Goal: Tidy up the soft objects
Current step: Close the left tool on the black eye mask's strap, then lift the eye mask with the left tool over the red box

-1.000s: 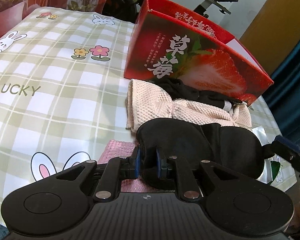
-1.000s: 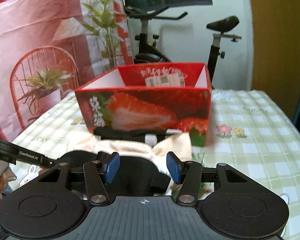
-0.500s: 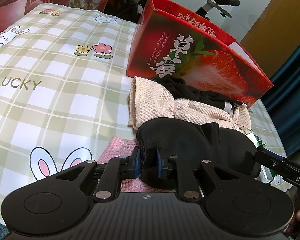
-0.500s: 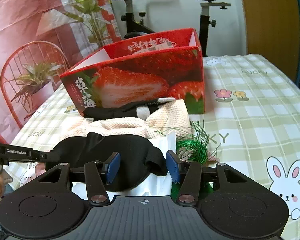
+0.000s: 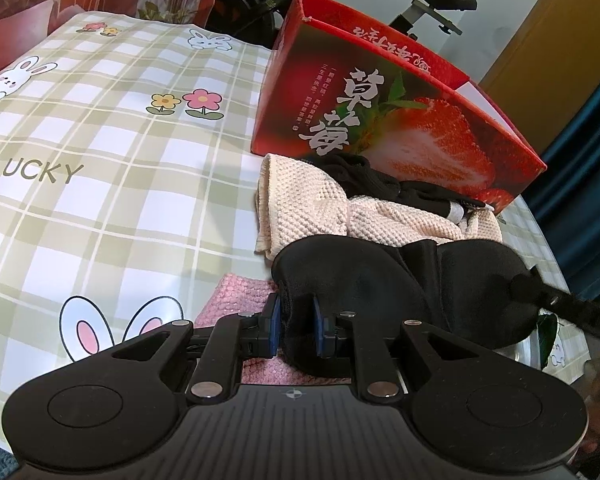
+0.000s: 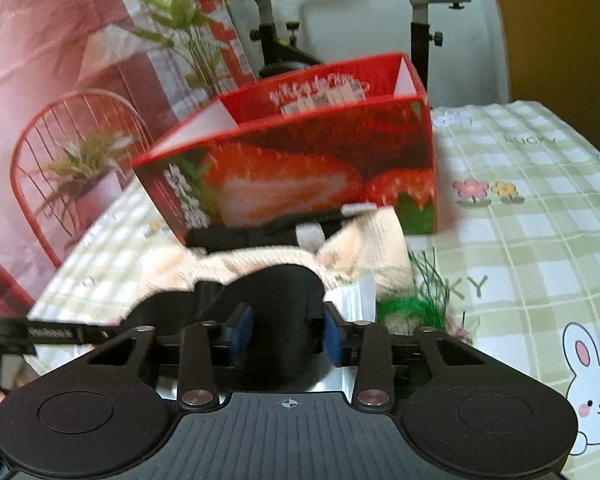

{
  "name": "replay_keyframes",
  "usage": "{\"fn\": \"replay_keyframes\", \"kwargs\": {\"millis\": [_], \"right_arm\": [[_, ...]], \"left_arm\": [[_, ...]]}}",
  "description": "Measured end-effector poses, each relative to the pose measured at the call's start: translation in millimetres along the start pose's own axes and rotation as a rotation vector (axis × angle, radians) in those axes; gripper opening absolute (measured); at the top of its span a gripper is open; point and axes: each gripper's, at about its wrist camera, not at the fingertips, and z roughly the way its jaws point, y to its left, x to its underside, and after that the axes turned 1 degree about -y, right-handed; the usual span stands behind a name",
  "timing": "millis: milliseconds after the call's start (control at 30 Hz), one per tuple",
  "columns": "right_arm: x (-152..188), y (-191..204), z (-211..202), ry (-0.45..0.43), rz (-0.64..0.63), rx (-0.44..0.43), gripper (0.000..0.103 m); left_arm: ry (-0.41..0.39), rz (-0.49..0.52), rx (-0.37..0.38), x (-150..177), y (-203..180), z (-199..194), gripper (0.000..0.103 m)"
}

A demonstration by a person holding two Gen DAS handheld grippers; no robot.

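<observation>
A black sleep mask [image 5: 400, 292] lies over a pink cloth [image 5: 240, 296] and a cream waffle towel [image 5: 312, 200]. My left gripper [image 5: 294, 330] is shut on the mask's left end. My right gripper [image 6: 286, 338] has its blue pads around the mask's other end [image 6: 284, 308], still open. The right gripper's finger [image 5: 560, 304] shows at the mask's right end in the left wrist view. A black garment [image 5: 380, 184] lies on the towel. The red strawberry box [image 5: 380, 120] stands open behind them.
A silver foil bag [image 6: 356, 300] and a green mesh tuft [image 6: 412, 308] lie beside the mask. The checked tablecloth [image 5: 100, 160] spreads left. An exercise bike [image 6: 420, 20] and a red chair [image 6: 60, 160] stand beyond the table.
My right gripper has moved forward so its pads now straddle the mask's right end. My left gripper has kept its hold on the mask.
</observation>
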Motion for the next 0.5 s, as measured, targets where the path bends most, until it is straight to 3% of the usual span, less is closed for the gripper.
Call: {"fn": "replay_keyframes", "kwargs": {"millis": [233, 500], "right_arm": [[-7.8, 18.3, -12.8, -0.063, -0.099, -0.023, 0.016], [-13.9, 24.1, -20.4, -0.088, -0.139, -0.016, 0.015]], "left_arm": [[-0.022, -0.003, 0.011, -0.5, 0.3, -7.0, 0.018], [-0.144, 0.049, 0.046, -12.4, -15.9, -39.4, 0.018]]}}
